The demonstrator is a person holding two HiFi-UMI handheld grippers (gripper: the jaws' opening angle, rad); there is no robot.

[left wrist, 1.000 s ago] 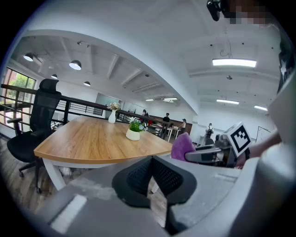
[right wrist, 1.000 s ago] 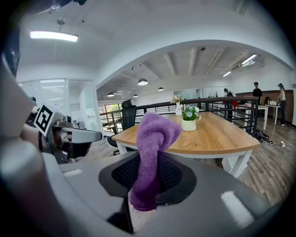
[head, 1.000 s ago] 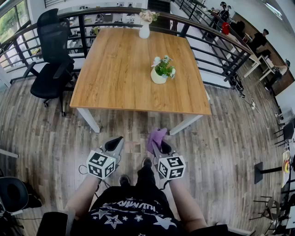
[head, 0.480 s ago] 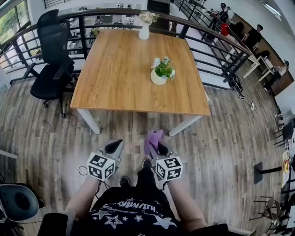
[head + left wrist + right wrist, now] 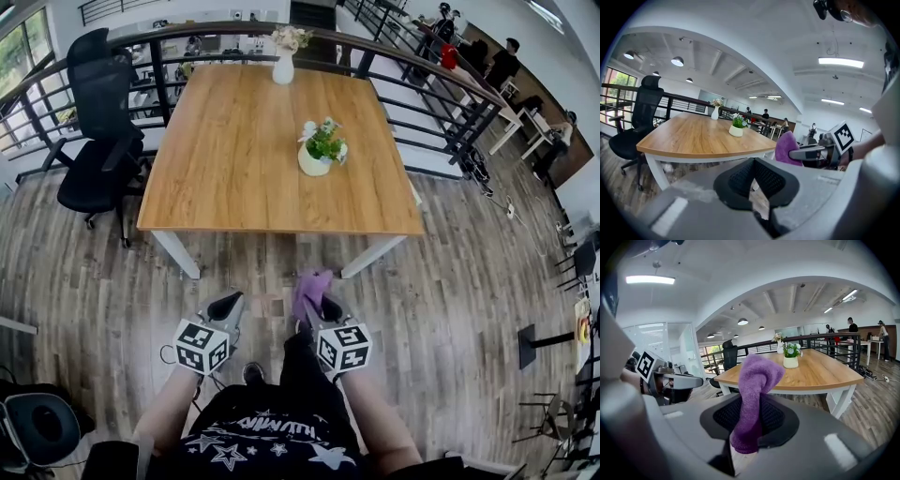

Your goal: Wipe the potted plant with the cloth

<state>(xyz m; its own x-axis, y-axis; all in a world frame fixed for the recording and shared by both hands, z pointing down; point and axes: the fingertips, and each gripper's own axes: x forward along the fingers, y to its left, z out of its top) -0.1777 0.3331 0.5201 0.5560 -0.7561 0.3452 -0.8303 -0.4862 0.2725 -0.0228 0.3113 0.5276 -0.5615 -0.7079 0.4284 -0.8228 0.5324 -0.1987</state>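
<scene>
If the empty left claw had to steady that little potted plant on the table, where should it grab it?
Probably the white pot, not the leaves: it is the firm, rounded part, standing upright with bare table around it. Come in level from the near table edge, low, under the leaves spreading over the rim. The left claw is shut, so it must open first.

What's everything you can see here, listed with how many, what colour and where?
table: one, light wood, ahead of the person
potted plant: one, white pot, green leaves, on the table right of centre
vase: one, white, pale flowers, table's far edge
office chair: one, black, left of the table
railing: one, dark, behind the table
cloth: one, purple, in the right gripper
left gripper: one, grey, shut, empty
right gripper: one, grey, shut on the cloth
</scene>
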